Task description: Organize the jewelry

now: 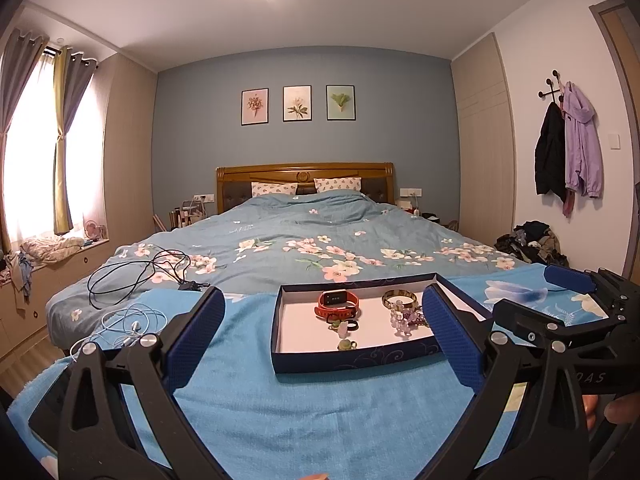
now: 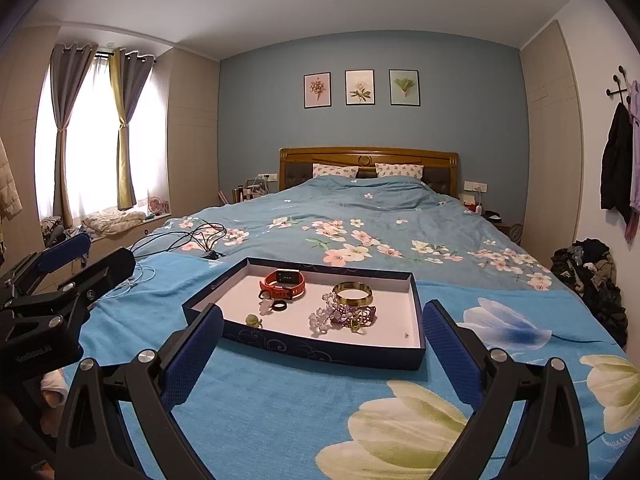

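Note:
A dark blue tray (image 1: 352, 360) (image 2: 320, 350) with a white floor lies on the blue blanket at the foot of the bed. In it are a red smartwatch (image 1: 338, 304) (image 2: 284, 282), a gold bangle (image 1: 399, 298) (image 2: 353, 294), purple bead bracelets (image 1: 406, 318) (image 2: 340, 316), a black ring (image 1: 351, 325) (image 2: 279, 306) and a small green piece (image 1: 346, 345) (image 2: 253, 320). My left gripper (image 1: 324, 300) (image 2: 110, 248) hovers open in front of the tray's near left side. The right gripper (image 2: 323, 309) (image 1: 522, 290) is open too, at the near right. Neither holds anything.
A tangle of black cable (image 1: 136, 276) and white earphones (image 1: 128, 322) lie on the bed left of the tray. A heap of dark clothes (image 1: 532, 244) sits on the floor at the right wall. The floral duvet (image 2: 360, 216) stretches back to the wooden headboard (image 2: 368, 158).

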A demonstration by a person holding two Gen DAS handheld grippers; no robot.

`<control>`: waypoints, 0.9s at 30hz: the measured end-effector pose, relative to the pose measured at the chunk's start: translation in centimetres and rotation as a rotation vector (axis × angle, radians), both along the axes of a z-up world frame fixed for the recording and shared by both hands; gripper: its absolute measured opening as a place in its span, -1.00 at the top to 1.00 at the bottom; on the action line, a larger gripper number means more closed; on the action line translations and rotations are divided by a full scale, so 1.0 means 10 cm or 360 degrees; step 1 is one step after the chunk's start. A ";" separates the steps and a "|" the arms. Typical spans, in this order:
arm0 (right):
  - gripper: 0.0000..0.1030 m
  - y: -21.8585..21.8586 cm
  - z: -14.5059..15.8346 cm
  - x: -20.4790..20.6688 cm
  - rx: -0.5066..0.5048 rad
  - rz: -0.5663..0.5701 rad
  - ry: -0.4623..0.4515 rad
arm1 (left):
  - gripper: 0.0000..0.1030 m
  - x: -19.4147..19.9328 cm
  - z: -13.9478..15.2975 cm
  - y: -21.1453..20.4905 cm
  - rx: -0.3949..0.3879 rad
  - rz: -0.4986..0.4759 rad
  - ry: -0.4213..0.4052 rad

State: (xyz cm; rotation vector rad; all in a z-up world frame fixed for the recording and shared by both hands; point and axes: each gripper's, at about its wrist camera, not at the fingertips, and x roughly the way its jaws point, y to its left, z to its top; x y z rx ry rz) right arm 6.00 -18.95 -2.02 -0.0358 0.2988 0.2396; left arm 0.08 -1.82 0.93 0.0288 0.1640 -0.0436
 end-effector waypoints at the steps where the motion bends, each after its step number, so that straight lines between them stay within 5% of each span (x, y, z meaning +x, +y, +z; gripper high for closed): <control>1: -0.87 0.00 0.00 0.00 0.0002 -0.0003 -0.0001 | -0.89 0.00 0.00 0.01 0.0000 0.0001 -0.0002; 27: -0.87 -0.03 -0.01 0.03 0.0010 -0.0017 0.0019 | -0.89 0.06 -0.06 -0.01 0.0003 -0.0002 0.0010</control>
